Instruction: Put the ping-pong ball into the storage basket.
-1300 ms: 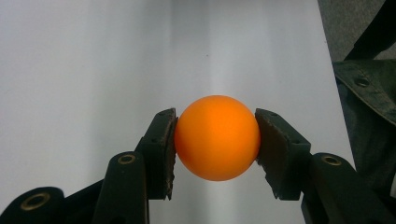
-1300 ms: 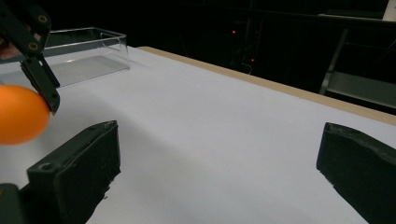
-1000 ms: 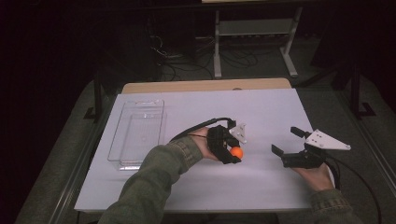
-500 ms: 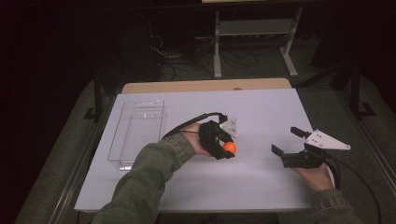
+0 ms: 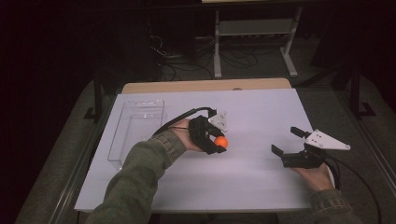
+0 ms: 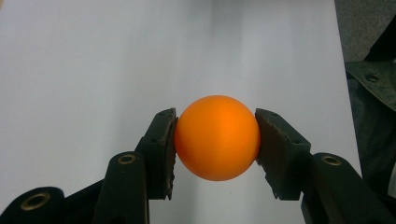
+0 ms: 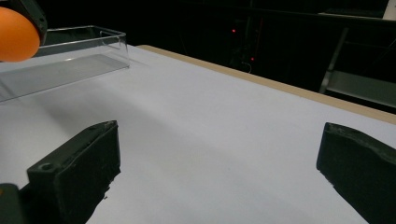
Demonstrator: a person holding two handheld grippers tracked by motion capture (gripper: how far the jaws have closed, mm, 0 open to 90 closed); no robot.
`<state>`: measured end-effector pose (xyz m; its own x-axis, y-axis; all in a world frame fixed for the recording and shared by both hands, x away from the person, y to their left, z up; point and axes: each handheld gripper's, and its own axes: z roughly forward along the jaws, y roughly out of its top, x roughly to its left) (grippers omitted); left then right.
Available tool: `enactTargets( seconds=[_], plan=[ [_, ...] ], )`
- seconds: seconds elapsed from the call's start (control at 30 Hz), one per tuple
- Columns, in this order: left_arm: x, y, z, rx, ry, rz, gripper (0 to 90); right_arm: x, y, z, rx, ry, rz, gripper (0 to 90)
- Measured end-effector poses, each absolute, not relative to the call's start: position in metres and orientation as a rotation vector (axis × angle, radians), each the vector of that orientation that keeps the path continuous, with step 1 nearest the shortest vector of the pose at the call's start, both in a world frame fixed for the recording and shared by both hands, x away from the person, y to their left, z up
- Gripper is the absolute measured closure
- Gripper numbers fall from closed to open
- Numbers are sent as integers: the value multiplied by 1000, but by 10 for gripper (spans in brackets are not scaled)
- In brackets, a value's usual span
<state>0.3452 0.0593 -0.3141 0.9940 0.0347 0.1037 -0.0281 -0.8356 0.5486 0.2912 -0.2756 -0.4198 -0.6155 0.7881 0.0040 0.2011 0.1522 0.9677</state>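
Left gripper has shifted up and left across the surface since a second ago, carrying the orange ball with it toward the clear tray; right gripper hasn't budged. On my left gripper view the jaws are clamped on the ball, one pad on each side at about its widest line, ball sitting centred between the tips and clear of the white surface below it. From the high view I see the ball at the front of the left gripper, near the middle of the surface, right of the tray and apart from it. Tray is a transparent rectangular bin lying lengthwise along the left edge of the surface; I see nothing in it. Right gripper sits low near the right front part of the surface, well apart from the left one, jaws spread wide with nothing between them. My right gripper view confirms: both black jaws far apart at the bottom corners, bare white surface between, ball at the top left edge of that view with the tray wall just behind it. Person's green sleeve comes in from the bottom left, left hand wrapped around the gripper body, cable looping back over the wrist.
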Motion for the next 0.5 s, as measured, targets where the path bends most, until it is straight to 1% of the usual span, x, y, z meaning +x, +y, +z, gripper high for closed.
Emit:
enactTargets(
  seconds=[0.5],
  plan=[
    [348,86,-305,2553,58,189,501,291,-276,-420,935,1916,1483,0]
  ],
)
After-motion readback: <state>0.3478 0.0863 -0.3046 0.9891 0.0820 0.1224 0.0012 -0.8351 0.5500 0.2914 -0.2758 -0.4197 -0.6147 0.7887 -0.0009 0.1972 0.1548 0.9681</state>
